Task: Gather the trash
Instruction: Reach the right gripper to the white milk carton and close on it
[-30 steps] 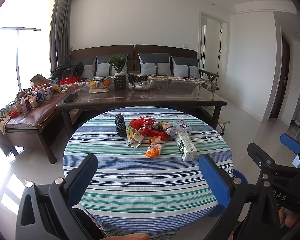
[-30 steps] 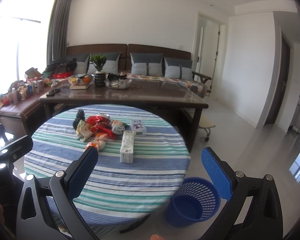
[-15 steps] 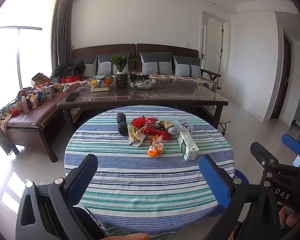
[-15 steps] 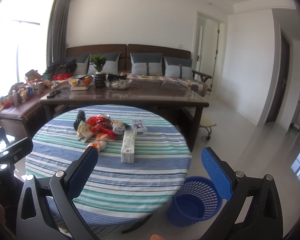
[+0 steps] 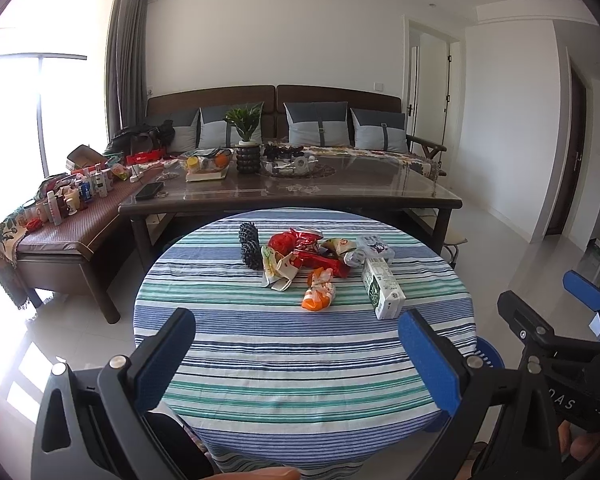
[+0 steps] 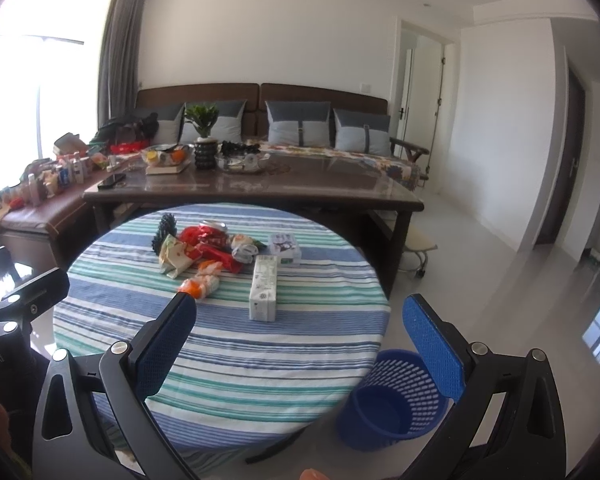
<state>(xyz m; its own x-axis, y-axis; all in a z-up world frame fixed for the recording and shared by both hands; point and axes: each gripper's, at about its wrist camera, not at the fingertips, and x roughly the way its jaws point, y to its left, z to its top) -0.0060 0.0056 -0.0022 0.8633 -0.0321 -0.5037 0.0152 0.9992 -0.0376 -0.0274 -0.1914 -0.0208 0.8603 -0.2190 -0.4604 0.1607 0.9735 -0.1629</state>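
Observation:
A pile of trash lies on the round striped table (image 5: 300,360): a white and green carton (image 5: 381,287) (image 6: 263,289), an orange wrapper (image 5: 319,295) (image 6: 199,285), red packaging (image 5: 312,254) (image 6: 212,246), a small white box (image 5: 374,246) (image 6: 285,248) and a black pinecone-like object (image 5: 249,244). A blue mesh bin (image 6: 396,400) stands on the floor right of the table. My left gripper (image 5: 296,360) is open and empty, above the table's near edge. My right gripper (image 6: 300,352) is open and empty, near the table's right side above the bin.
A long dark table (image 5: 292,192) with a plant, fruit and dishes stands behind the round table. A sofa (image 5: 276,120) runs along the wall. A bench (image 5: 68,216) with bottles is at the left. Bare tiled floor (image 6: 500,280) lies to the right.
Both grippers have drifted slightly; the views shift a little. Both stay open and empty, and the trash has not moved.

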